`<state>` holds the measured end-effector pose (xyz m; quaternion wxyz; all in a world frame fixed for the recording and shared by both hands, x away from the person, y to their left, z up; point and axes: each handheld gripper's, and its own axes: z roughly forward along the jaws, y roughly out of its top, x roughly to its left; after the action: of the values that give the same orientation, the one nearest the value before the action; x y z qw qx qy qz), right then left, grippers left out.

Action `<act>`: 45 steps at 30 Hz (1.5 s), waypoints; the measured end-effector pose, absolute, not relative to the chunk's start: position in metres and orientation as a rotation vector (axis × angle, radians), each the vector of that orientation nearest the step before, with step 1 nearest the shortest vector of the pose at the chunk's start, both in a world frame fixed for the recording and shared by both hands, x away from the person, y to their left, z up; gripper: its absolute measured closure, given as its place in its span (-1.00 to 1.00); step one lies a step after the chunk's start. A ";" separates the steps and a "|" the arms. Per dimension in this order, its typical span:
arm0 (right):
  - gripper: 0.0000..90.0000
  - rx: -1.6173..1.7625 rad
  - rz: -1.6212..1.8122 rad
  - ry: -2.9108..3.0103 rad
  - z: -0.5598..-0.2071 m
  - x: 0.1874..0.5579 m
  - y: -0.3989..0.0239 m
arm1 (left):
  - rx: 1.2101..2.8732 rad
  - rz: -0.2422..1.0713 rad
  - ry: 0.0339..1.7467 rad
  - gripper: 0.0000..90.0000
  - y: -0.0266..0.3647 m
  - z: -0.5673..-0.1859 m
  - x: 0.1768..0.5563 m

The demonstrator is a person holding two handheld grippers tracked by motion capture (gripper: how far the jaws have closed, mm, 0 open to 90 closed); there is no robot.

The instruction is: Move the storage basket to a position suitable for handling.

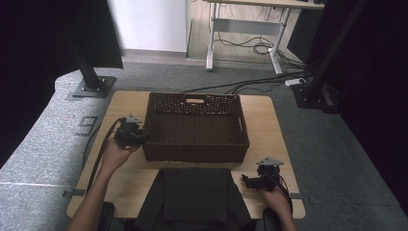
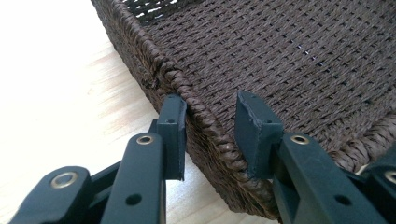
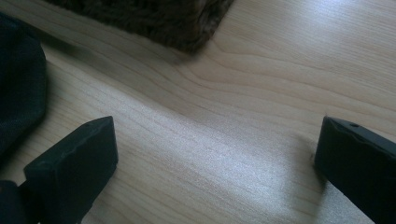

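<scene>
The left gripper (image 2: pixel 210 130) is pinching the left wall of the wicker basket (image 1: pixel 195 154) at its near corner, one jaw outside, one inside, so shifting the basket looks to be the step in hand. The basket is sitting mid-table holding nothing, and the next move is calling for a steady pull without tipping it, while the right gripper (image 3: pixel 215 163) is resting spread wide over bare wooden table (image 3: pixel 243 93) beside a dark cloth (image 1: pixel 195 195).

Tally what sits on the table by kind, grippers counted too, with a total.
Wicker basket: 1
Dark folded cloth: 1
Grippers: 2, the left gripper with its jaws closed on the basket's rim, the right gripper with its jaws open over bare table
Total: 4
</scene>
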<state>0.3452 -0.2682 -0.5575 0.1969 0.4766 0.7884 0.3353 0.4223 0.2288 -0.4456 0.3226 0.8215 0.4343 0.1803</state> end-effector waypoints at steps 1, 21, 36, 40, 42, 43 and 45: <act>-1.00 1.335 0.939 2.208 -0.558 0.345 -0.268 | 2.155 0.470 1.137 0.44 0.229 -0.446 0.421; -1.00 1.335 0.939 2.208 -0.558 0.345 -0.268 | 2.143 0.488 1.097 0.35 0.231 -0.448 0.402; -1.00 1.326 0.930 2.236 -0.556 0.345 -0.269 | 2.087 0.507 1.040 -0.55 0.235 -0.432 0.366; -1.00 1.322 0.934 2.254 -0.552 0.342 -0.269 | 2.108 0.469 1.019 -0.68 0.230 -0.441 0.356; -0.99 1.323 0.951 2.255 -0.549 0.341 -0.269 | 2.125 0.449 1.008 -0.69 0.226 -0.449 0.352; -0.99 1.318 0.957 2.256 -0.547 0.340 -0.269 | 2.133 0.441 1.006 -0.72 0.225 -0.452 0.350; -0.99 1.311 0.967 2.259 -0.543 0.338 -0.267 | 2.141 0.426 0.997 -0.78 0.220 -0.459 0.347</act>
<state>0.3381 -0.2670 -0.5427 0.1773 0.4633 0.7983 0.3415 0.3470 0.2203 -0.4590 0.3624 0.8315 0.3871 0.1654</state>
